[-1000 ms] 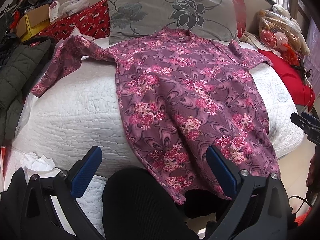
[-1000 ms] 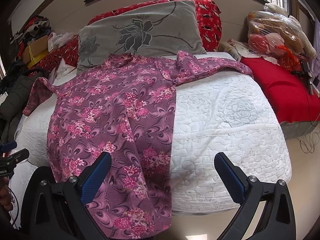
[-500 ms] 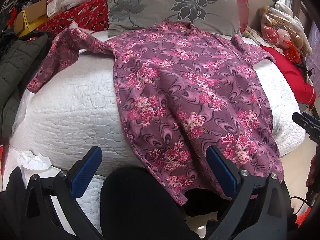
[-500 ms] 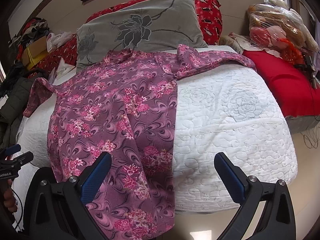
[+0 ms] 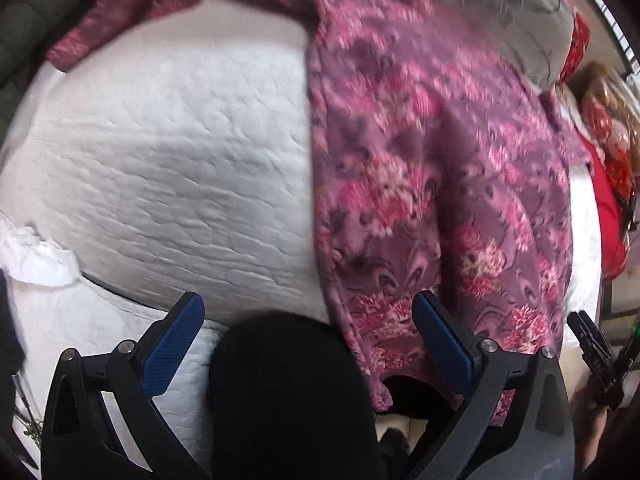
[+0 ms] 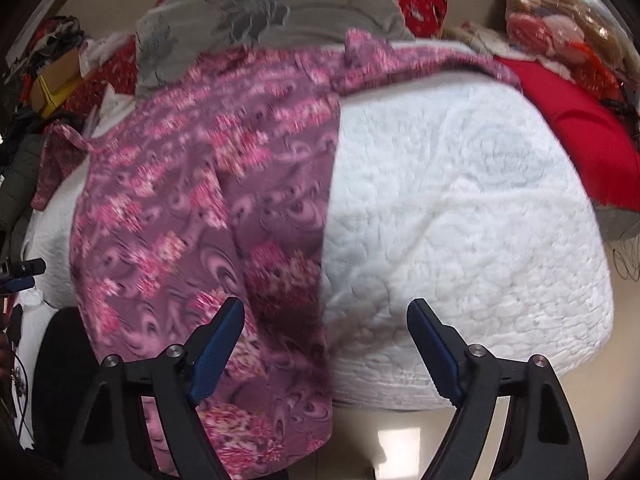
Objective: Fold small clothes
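Observation:
A purple garment with pink flowers [image 5: 432,168] lies spread over a white quilted bed [image 5: 168,168], its hem hanging over the near edge. It also shows in the right wrist view [image 6: 208,200]. My left gripper [image 5: 308,328] is open and empty, close above the hem's left edge. My right gripper [image 6: 326,340] is open and empty, straddling the garment's right edge near the hem. Both views are motion-blurred.
A grey flowered pillow [image 6: 272,16] lies at the head of the bed. A red cushion [image 6: 580,136] and plastic bags [image 6: 560,20] sit to the right. A dark jacket [image 5: 36,12] lies at the left. A black rounded object [image 5: 288,392] sits below the left gripper.
Both grippers have moved forward and down toward the garment's hem at the bed's near edge. Jaws stay open.

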The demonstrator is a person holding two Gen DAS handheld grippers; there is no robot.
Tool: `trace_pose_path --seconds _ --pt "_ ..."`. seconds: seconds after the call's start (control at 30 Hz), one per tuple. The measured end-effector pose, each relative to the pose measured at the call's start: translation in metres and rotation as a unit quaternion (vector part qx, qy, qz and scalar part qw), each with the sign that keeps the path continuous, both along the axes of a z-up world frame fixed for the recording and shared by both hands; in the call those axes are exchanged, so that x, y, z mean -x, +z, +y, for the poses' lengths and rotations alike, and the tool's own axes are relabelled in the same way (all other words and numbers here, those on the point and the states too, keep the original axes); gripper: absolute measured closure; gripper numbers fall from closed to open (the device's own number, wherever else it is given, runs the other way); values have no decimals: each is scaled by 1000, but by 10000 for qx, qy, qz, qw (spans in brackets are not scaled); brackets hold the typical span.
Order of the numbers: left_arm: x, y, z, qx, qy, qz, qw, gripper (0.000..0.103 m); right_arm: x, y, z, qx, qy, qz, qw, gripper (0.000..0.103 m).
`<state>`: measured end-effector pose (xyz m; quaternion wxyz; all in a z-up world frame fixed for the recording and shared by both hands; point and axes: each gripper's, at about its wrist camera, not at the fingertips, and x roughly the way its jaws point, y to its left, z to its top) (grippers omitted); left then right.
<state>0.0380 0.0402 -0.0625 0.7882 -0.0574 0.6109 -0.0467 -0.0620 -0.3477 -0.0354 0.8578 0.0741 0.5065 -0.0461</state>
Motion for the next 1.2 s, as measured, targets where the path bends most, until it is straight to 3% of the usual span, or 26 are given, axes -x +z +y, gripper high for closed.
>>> trace_pose_path --seconds 0.2,0.23,0.27,0.37,0.4,0.43,0.47,0.53,0.67,0.7,0.8,0.9,1.0,1.1,1.17,1.2 --pt "-10 -32 -41 -183 -478 553 9972 4 -13 -30 8 -166 171 379 9990 26" --pt "-12 -37 -46 -148 -528 676 9962 16 -16 -36 11 -254 224 476 9983 33" --pt "-14 -43 -50 -96 -565 824 9950 47 -17 -40 13 -280 256 516 9979 35" --pt "-15 -50 -53 191 -514 1133 9920 90 -17 -42 15 -67 218 481 9986 49" --pt "-14 -44 -51 324 -491 1099 9922 100 -16 -41 12 -60 166 465 9988 69" --pt "-13 -39 -46 476 -461 1094 9918 99 -12 -38 1 -242 102 434 9987 97" --pt "-10 -29 -38 680 -347 1085 9912 99 -8 -36 -8 -589 93 385 9975 100" --pt "-1 -7 -20 1026 -204 997 9895 99 6 -20 -30 -1329 -59 107 9910 102" --pt "24 64 25 1600 -11 449 9861 99 35 40 -63 -1908 -309 -744 9783 102" --pt "27 85 37 1607 41 284 9866 99 41 55 -73 -1947 -392 -952 9755 102" --pt "31 113 54 1102 78 -67 9939 99 41 74 -84 -2016 -499 -1113 9719 102" --pt "31 89 68 858 264 100 9959 99 27 56 -88 -1812 -729 -819 9773 101" --pt "40 60 72 1372 266 460 9891 99 22 21 -93 -1827 -1073 -186 9771 95" --pt "45 36 51 1571 77 807 9842 85 28 -4 -93 -1884 -1153 199 9751 93" --pt "48 23 35 1612 -80 1000 9818 61 32 -10 -94 -1845 -1219 315 9747 74" --pt "52 17 27 1618 -188 1106 9804 59 33 -16 -95 -1813 -1242 354 9749 53"
